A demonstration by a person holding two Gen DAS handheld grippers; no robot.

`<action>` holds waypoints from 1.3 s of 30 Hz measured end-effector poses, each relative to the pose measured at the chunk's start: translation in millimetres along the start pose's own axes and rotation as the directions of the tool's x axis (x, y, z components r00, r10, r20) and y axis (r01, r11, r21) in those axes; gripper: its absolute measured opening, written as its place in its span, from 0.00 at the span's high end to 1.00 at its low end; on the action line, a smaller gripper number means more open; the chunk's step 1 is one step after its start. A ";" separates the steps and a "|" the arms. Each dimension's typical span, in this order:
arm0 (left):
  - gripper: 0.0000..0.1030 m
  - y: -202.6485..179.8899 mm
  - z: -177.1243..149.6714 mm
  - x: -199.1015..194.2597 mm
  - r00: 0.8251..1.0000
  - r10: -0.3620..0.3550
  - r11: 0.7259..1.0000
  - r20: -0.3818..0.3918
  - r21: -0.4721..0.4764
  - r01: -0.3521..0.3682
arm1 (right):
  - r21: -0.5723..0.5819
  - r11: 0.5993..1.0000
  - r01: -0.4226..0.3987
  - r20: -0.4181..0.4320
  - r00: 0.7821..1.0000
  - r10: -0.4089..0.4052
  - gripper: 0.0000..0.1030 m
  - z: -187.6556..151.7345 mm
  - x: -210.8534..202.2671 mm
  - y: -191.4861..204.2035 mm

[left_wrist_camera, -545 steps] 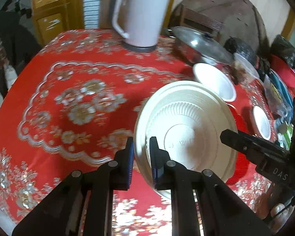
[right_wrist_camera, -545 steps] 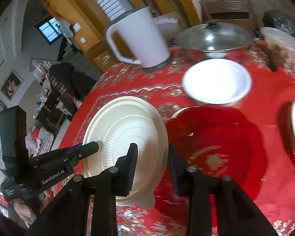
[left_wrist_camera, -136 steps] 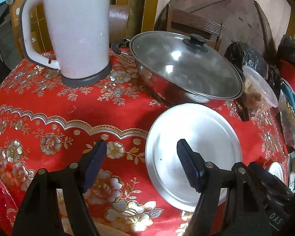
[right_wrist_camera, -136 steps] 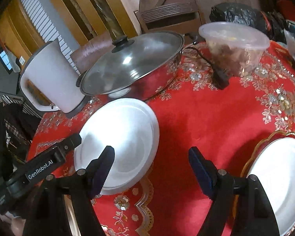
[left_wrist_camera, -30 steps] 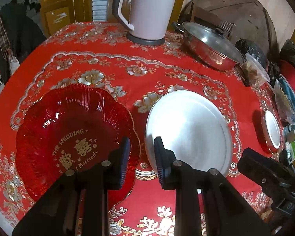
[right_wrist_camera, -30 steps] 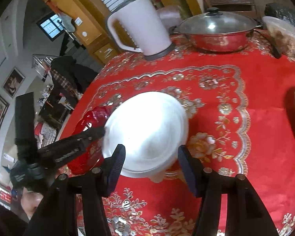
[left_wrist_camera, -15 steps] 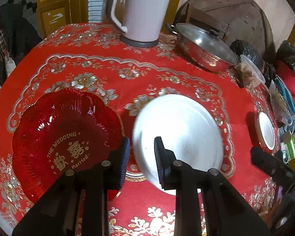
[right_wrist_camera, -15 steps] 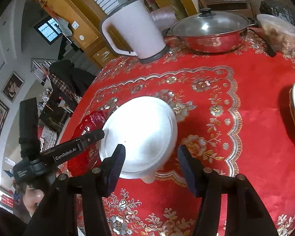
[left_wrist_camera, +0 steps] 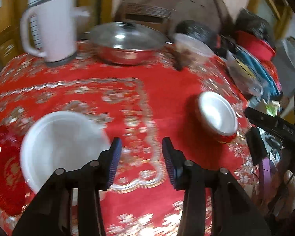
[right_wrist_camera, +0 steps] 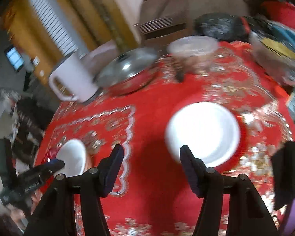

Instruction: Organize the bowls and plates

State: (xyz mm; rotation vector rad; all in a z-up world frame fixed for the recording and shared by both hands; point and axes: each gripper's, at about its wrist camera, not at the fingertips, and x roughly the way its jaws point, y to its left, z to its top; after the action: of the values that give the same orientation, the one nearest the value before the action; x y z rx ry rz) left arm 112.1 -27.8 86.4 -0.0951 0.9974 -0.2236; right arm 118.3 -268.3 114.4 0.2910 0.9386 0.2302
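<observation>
Two empty tools, one small bowl ahead

Both tools are free now, so the step in hand, as I judge it, is the reach to the small red bowl with the white inside. It sits on the red-clothed bench, just ahead of your right tool and slightly to its right, and well ahead and to the right of your left tool.

Your left tool's jaws have just been opening; they stand spread with only cloth between them. The white plate lies flat just to that tool's left, resting partly over the red wedding plate, and neither pad touches it. Your right tool is also spread, its jaws having just widened a little, and it carries nothing.

To do the reach well:
- Slow down first; both views are smeared, and the rim is hard to judge at speed.
- Take the bowl by its near rim, one pad inside and one outside.
- Keep the jaws wider than the wall until they straddle it.
- Stay clear of the lidded steel pan and the white kettle at the far side.

Both tools point steeply downward over the bench, side by side; your right hand shows at the right edge of the left view, wrapped round its handle.
</observation>
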 end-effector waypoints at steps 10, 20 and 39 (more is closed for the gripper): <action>0.52 -77.8 28.0 64.8 0.996 -0.056 0.997 -0.074 0.053 0.060 | 0.161 0.983 0.085 -0.007 0.996 -0.085 0.40 7.8 14.2 -85.2; 0.52 -89.5 44.2 114.4 0.989 -0.074 0.997 -0.126 -0.009 0.073 | 0.214 0.974 0.068 -0.042 0.997 -0.061 0.41 10.1 46.6 -117.5; 0.83 -111.1 48.6 143.3 0.980 -0.111 0.992 -0.163 0.035 0.118 | 0.218 0.975 0.044 -0.045 0.998 -0.035 0.77 11.9 67.1 -130.3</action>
State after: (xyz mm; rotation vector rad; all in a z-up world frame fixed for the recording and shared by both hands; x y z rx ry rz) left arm 211.9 -169.9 15.1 -0.0951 1.1484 -0.3630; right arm 175.2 -370.7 25.5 0.4713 1.0112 0.0962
